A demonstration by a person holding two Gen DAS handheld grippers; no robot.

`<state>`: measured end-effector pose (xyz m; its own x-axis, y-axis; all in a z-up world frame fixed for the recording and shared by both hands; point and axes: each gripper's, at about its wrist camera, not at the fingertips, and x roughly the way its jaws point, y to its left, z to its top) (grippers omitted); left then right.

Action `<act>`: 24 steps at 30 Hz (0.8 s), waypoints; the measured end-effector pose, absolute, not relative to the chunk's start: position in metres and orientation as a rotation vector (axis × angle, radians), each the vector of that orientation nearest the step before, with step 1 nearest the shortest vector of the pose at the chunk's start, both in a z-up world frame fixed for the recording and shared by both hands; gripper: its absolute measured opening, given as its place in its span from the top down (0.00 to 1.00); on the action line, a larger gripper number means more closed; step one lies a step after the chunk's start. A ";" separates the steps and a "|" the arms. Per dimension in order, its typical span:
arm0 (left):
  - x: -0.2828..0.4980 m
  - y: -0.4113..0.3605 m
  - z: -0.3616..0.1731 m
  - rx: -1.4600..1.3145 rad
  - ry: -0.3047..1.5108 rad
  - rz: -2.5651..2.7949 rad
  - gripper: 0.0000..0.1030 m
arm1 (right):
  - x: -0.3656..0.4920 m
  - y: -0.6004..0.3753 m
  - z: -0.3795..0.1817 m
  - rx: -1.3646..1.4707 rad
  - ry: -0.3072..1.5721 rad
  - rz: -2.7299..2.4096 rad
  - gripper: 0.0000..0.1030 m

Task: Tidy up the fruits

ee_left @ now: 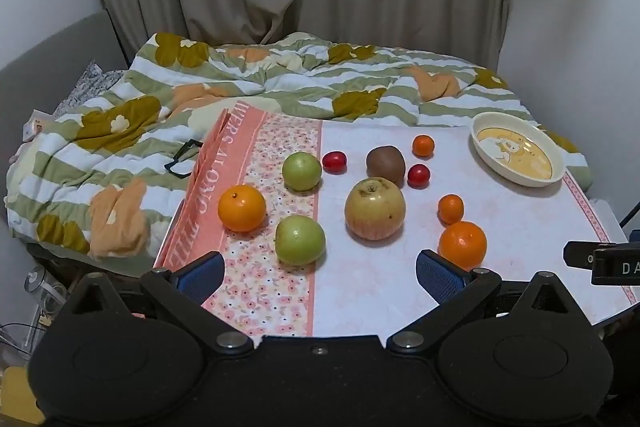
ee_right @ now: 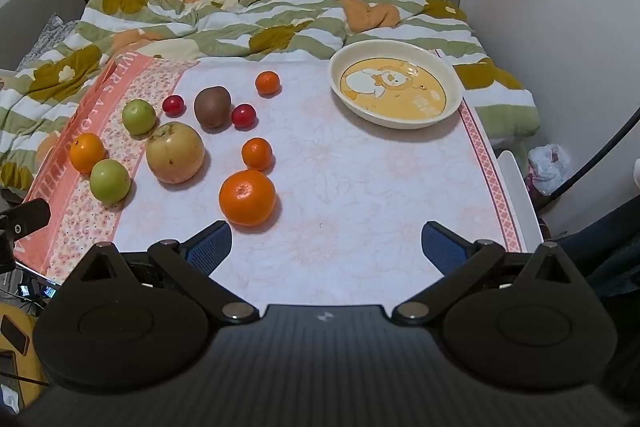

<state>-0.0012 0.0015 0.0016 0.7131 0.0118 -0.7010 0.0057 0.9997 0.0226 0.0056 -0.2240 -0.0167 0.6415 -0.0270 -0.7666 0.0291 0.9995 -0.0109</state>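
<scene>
Right wrist view: large orange [ee_right: 247,197] lies just beyond the right gripper's [ee_right: 326,247] wide-apart, empty jaws.

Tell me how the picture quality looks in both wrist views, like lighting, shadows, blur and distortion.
Left wrist view: dim, warm indoor light, soft shadows under the big orange, strong fisheye bending of the table, dark rounded corners. Right wrist view: similar light, fruit sharp, slight sheen on the dish, table edges bowed, no motion blur.

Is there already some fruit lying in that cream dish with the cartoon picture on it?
No, the dish holds nothing but its printed picture, and every fruit lies on the tablecloth to its left.
</scene>
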 end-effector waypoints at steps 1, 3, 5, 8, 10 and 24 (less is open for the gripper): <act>-0.001 0.002 0.002 0.024 0.775 0.003 0.00 | 0.005 -0.224 -0.016 0.003 0.872 -0.031 0.00; -0.001 0.003 0.004 0.022 0.770 -0.002 0.00 | 0.004 -0.225 -0.016 0.003 0.871 -0.030 0.00; -0.001 0.004 0.006 0.022 0.766 -0.005 0.00 | 0.005 -0.224 -0.015 0.003 0.875 -0.030 0.00; -0.004 -0.003 0.002 0.033 0.759 0.003 0.00 | 0.004 -0.224 -0.014 0.003 0.875 -0.030 0.00; -0.004 -0.003 0.003 0.033 0.759 0.004 0.00 | 0.004 -0.225 -0.014 0.004 0.874 -0.030 0.00; -0.004 -0.005 0.003 0.039 0.754 0.006 0.00 | 0.004 -0.223 -0.013 0.003 0.871 -0.030 0.00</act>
